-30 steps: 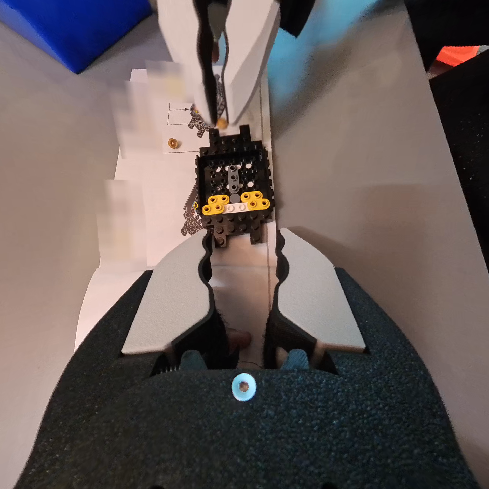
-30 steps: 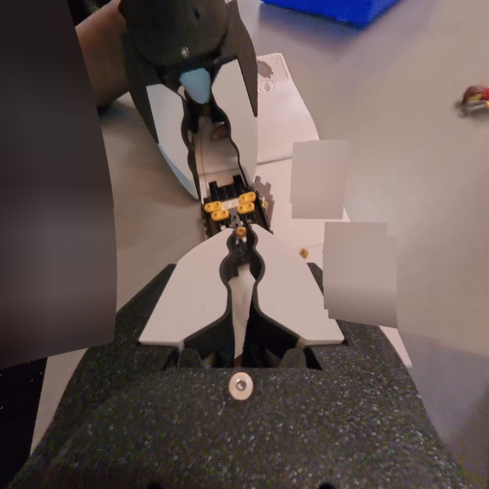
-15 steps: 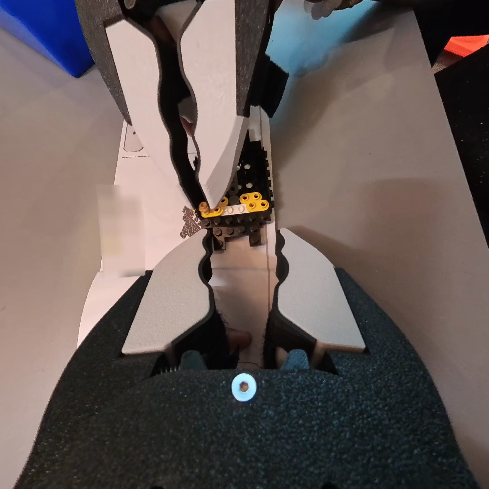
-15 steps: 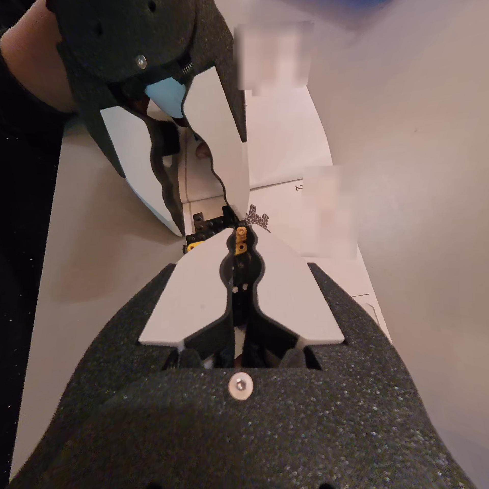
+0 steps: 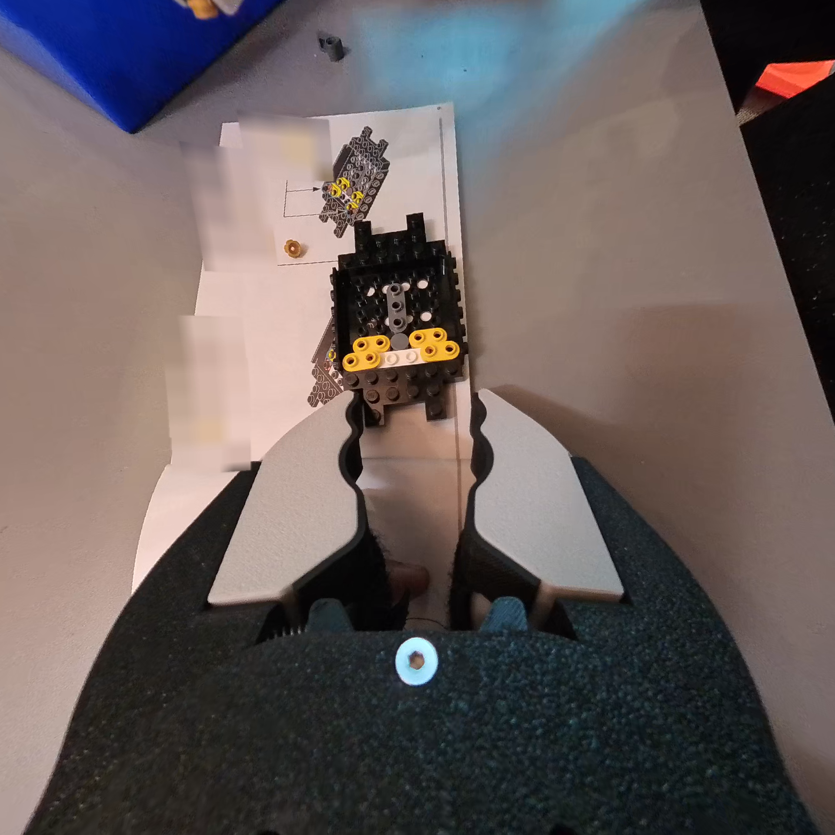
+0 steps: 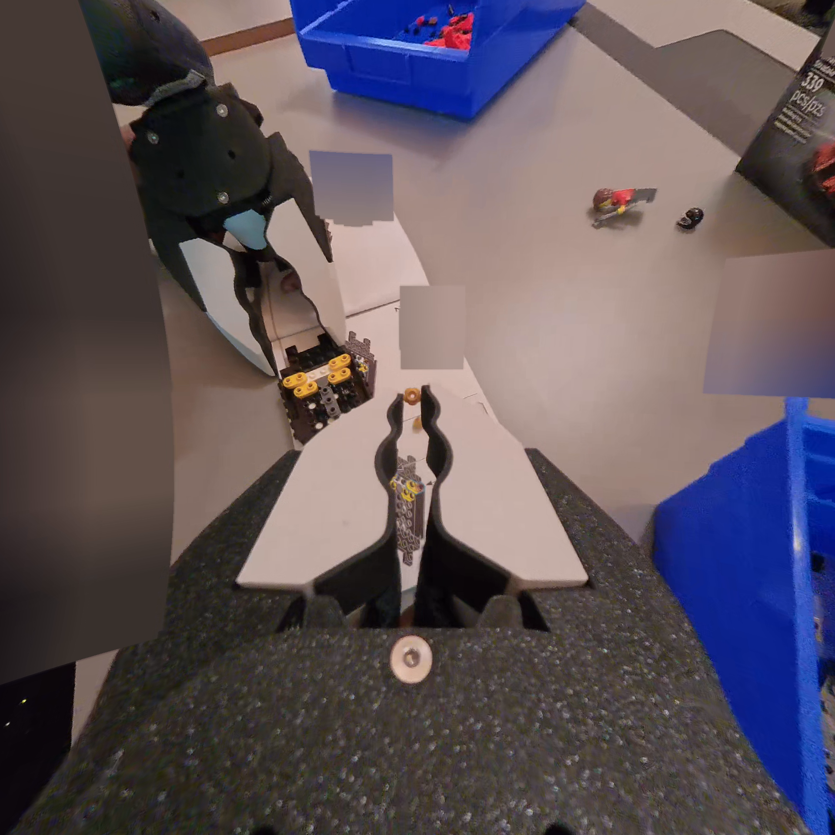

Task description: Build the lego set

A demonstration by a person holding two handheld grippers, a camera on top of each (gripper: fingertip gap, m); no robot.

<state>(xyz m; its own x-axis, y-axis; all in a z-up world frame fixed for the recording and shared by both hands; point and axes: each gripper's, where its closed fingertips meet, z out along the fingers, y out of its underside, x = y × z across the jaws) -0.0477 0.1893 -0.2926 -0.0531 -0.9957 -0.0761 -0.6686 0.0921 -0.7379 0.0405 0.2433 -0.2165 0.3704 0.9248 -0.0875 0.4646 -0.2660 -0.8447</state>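
A black brick model [image 5: 397,316] with two yellow plates [image 5: 366,352], a white plate and a grey plate lies on an instruction sheet [image 5: 271,316]. My left gripper [image 5: 415,402] is open, and the model's near tabs lie between its fingertips without being pressed. It also shows in the right wrist view [image 6: 302,348], standing over the model [image 6: 325,388]. My right gripper [image 6: 412,397] is shut on a small gold round stud [image 6: 411,395] held at its tips, to the right of the model. Another gold stud [image 5: 293,248] shows on the sheet.
A blue bin [image 6: 429,58] with red pieces stands at the back, and another blue bin [image 6: 745,542] at the right. A small figure [image 6: 619,203], a black piece [image 6: 690,218] and a dark box [image 6: 804,135] lie to the far right. A small grey piece [image 5: 332,45] lies beyond the sheet. About 12 cm separates my left fingertips from my right.
Half a second ago my right gripper reached over the model and held the gold stud at a yellow plate. It has drawn back out of the left view, stud still held. My left gripper stayed still.
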